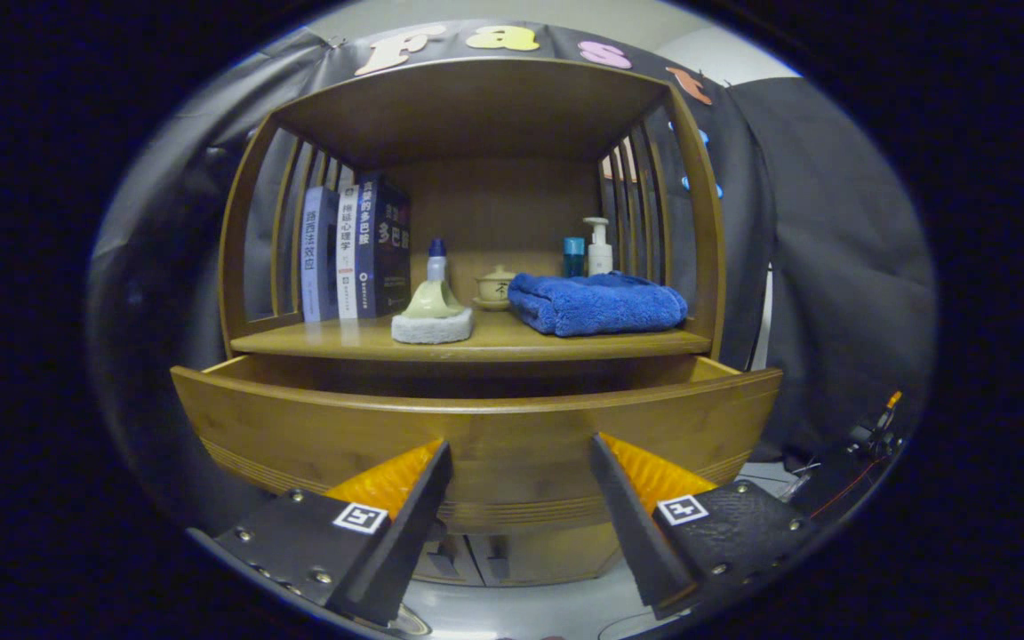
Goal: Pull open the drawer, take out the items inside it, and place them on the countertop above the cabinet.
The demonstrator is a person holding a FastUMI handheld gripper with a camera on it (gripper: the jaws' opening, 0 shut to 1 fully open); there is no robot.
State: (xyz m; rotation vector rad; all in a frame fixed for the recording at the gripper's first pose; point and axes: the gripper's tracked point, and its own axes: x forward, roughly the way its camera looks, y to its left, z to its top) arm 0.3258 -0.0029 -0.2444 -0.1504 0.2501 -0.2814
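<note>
1. My hand-held gripper [521,453] hangs in front of the drawer [476,436] with its fingers spread and nothing between them; the drawer's wooden front fills the gap.

2. The drawer stands pulled out below the worktop [476,342]. From this low angle I see only the front panel and the top of its side walls, so I cannot tell what lies inside, or whether anything does.

3. On the worktop sit a folded blue towel [596,304], a pale scrubber on a white pad [432,320], a small lidded cup [494,289], a pump bottle [599,247], a blue container [573,256] and a row of books [354,253] to the left.

4. My main worry is reaching in blind: if I dip over the front edge without first rising to look, the fingertips could strike the panel or shove an item to the back.

5. The gap between the drawer's rim and the worktop above looks shallow, so I judge a lifted item could catch the shelf's lip and drop.

6. Free space on the worktop is scarce; setting anything down carelessly could knock the scrubber or cup over.
</note>
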